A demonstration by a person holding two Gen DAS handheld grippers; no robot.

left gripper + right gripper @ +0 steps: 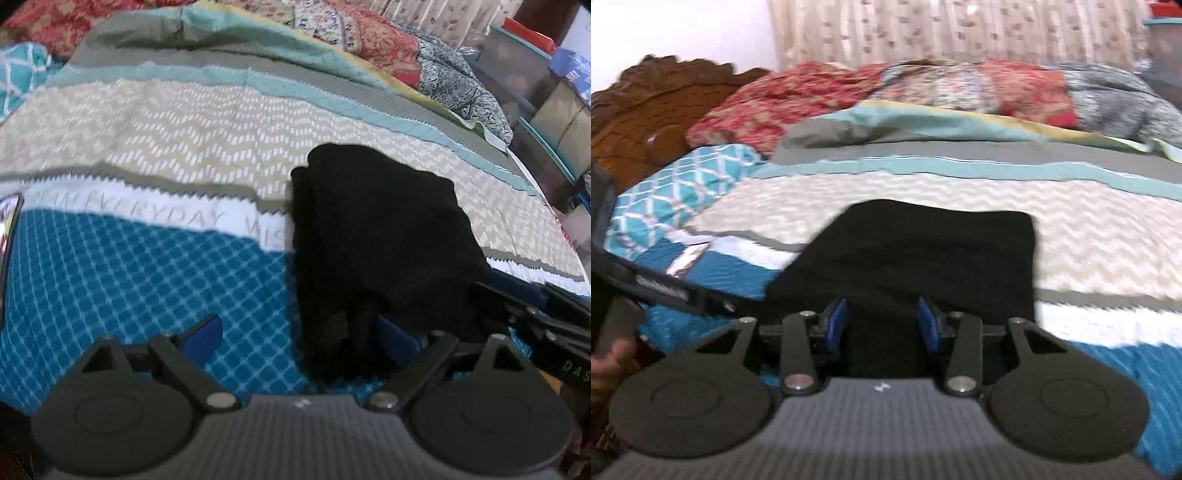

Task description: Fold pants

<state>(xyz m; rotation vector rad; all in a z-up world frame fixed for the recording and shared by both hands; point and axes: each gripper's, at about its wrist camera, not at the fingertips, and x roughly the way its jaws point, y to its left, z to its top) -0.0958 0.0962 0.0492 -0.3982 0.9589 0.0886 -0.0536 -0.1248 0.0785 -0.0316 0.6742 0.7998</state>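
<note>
Bedspread [147,280] gives you a broad, flat surface, which is why the black pants [384,243] lie on it as a compact folded stack. Your left gripper [299,332] stands wide, nothing pinched, one finger beside the stack's near edge. Your right gripper [882,325] is half-spread over that edge, pads clear of the cloth, likely ready to tidy.

Bed [147,258] covered by a patterned quilt — blue, white, beige, teal bands. Folded black pants [380,236] laid flat on it; crumpled floral bedding [886,88] heaped beyond.
</note>
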